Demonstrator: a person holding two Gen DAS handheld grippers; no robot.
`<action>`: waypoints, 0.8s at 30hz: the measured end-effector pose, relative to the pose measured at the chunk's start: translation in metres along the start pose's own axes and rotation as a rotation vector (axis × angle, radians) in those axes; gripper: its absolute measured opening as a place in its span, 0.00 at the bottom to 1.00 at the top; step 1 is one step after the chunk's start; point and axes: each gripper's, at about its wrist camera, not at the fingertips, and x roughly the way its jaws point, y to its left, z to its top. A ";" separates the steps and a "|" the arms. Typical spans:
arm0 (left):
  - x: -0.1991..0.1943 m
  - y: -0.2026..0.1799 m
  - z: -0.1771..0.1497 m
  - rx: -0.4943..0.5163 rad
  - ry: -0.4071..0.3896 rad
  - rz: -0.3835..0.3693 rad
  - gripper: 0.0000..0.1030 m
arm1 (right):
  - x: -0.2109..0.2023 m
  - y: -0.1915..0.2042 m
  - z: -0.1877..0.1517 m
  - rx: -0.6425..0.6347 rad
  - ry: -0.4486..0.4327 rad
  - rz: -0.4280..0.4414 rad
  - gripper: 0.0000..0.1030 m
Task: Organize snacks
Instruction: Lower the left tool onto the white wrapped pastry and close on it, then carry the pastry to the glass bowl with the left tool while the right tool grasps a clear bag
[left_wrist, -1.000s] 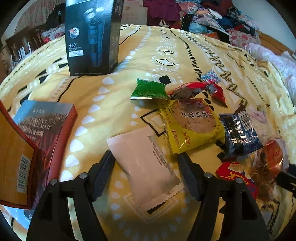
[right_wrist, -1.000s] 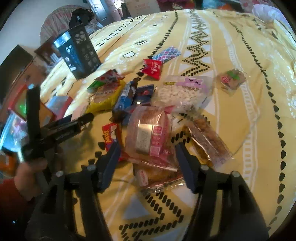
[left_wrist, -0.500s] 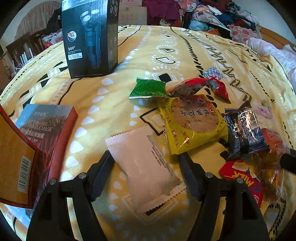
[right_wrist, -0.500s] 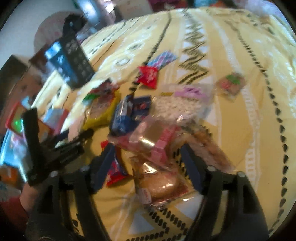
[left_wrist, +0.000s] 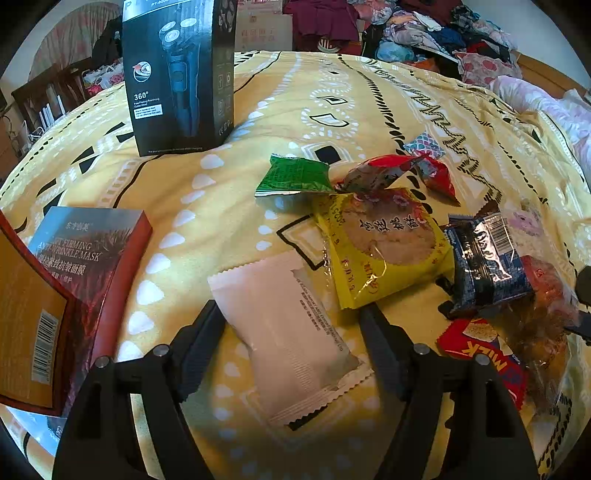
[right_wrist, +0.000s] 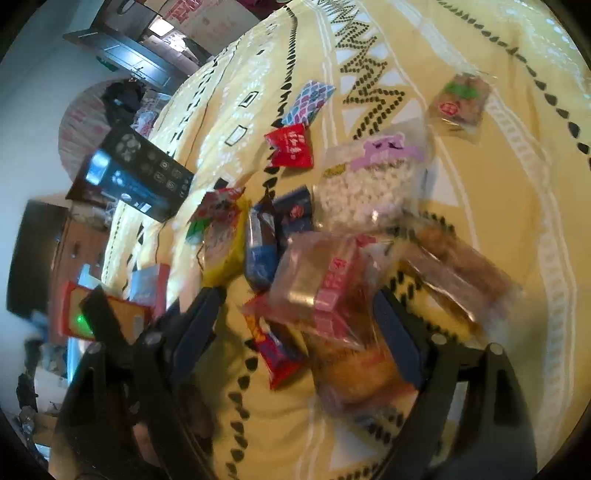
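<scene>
Bed (left_wrist: 332, 92): yellow patterned cover, snacks spread on it.
Shaver box (left_wrist: 177, 74): upright, behind snacks.
Left hand-held gripper (left_wrist: 291, 328): jaws spread, straddling white packet (left_wrist: 288, 343).
Right hand-held gripper (right_wrist: 295, 314): jaws apart around pink-labelled pastry (right_wrist: 317, 284), atop the pile.
Yellow packet (left_wrist: 380, 247): just beyond the white one.

The right gripper (right_wrist: 295, 314) hovers over a blurred heap of snacks on the yellow patterned bedspread (right_wrist: 517, 221), jaws spread wide around a clear pink-labelled pastry packet (right_wrist: 321, 280). Beyond lie a bag of white puffs (right_wrist: 369, 184), a red sachet (right_wrist: 291, 146) and a black shaver box (right_wrist: 136, 177).
</scene>
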 end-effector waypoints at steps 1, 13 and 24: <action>0.000 0.000 0.000 0.000 -0.001 0.002 0.75 | -0.002 -0.002 0.000 0.010 -0.005 -0.001 0.84; -0.002 0.004 0.000 -0.005 -0.005 -0.001 0.65 | 0.025 -0.006 0.008 -0.097 -0.004 -0.148 0.57; -0.036 0.024 0.005 -0.056 -0.027 -0.183 0.34 | -0.026 0.006 -0.016 -0.160 -0.156 -0.102 0.49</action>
